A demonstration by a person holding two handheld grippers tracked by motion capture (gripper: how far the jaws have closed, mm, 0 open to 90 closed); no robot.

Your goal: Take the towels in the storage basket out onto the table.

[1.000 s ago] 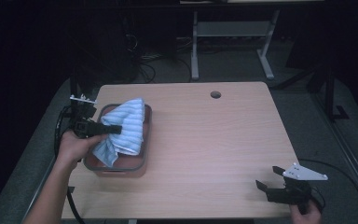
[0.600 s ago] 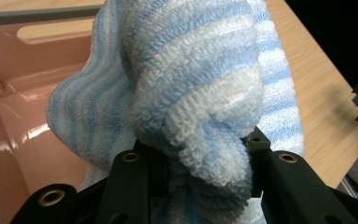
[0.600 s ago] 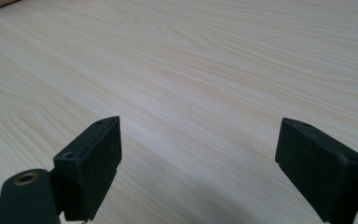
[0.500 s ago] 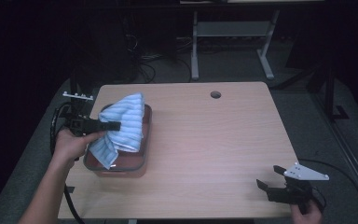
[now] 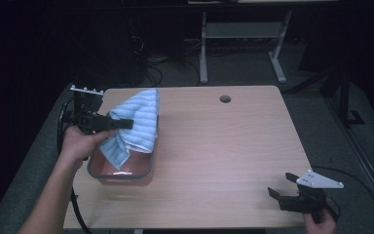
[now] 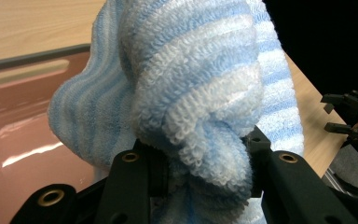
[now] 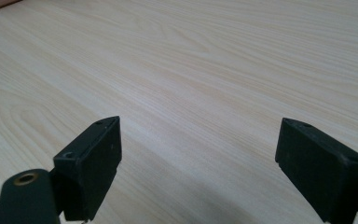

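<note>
A blue-and-white striped towel hangs over a reddish tray with a grey rim at the table's left side. My left gripper is shut on a bunch of the towel and holds it lifted above the tray; the cloth's lower end still droops into the tray. My right gripper rests at the table's near right corner, its jaws wide open with bare wood between them.
The wooden table has a round cable hole near its far edge. Behind the table stand a white metal frame and cables on a dark floor. The other gripper is seen far off in the left gripper view.
My left gripper has risen and pulled the towel up and toward the tray's far end, so more of the tray's reddish floor shows. The right gripper has stayed put.
</note>
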